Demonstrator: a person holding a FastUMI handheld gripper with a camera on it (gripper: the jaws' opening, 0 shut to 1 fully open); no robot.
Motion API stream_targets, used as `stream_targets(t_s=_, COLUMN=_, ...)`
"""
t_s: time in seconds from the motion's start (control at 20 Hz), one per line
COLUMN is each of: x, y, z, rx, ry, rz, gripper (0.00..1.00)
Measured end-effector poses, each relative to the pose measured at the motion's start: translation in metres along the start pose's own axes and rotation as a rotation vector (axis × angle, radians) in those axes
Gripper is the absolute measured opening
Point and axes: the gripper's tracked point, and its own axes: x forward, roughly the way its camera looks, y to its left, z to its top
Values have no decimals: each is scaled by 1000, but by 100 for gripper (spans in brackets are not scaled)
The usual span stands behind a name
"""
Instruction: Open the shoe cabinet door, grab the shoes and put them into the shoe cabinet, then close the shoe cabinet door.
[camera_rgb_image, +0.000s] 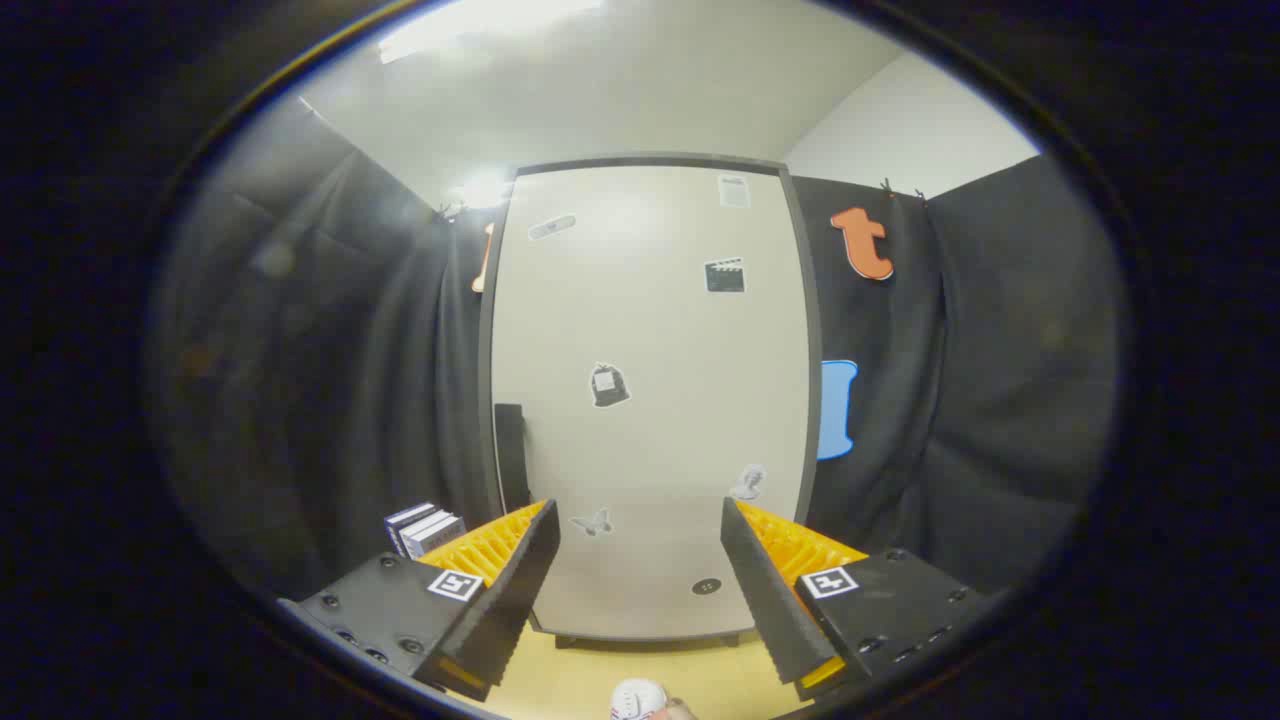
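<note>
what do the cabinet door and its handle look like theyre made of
Tall off-white shoe cabinet door: probably laminated board with a smooth satin finish, since it is flat and carries a soft glare; small stickers dot it. Dark vertical handle by its edge: matte, plastic or metal, unclear. The open tongs hang before the shut door.

my one view comes from the fisheye camera riding on the tongs (640, 560), looking forward along the two fingers (510, 580), which stand spread apart at the bottom. it faces the shoe cabinet door (650, 400) square on and fairly near, so the door takes the middle from floor (580, 680) to ceiling. the lens sits low and tilts slightly up. the wide angle bends the booth's dark cloth wall (340, 380) inward on both sides.
</note>
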Motion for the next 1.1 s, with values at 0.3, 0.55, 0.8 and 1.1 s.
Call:
stream_targets(t_s=0.3, x=14, y=11, z=10, rx=16, ry=-12, rz=-8, gripper=99)
stream_targets(t_s=0.55, x=20, y=23, z=-6, rx=-135, ry=59, rz=-10, gripper=99)
stream_targets(t_s=0.8, x=19, y=34, z=8, rx=-130, ry=-10, rz=-6, gripper=99)
stream_targets(t_s=1.1, x=24, y=31, z=6, rx=-75, ry=-2, rz=-14, gripper=99)
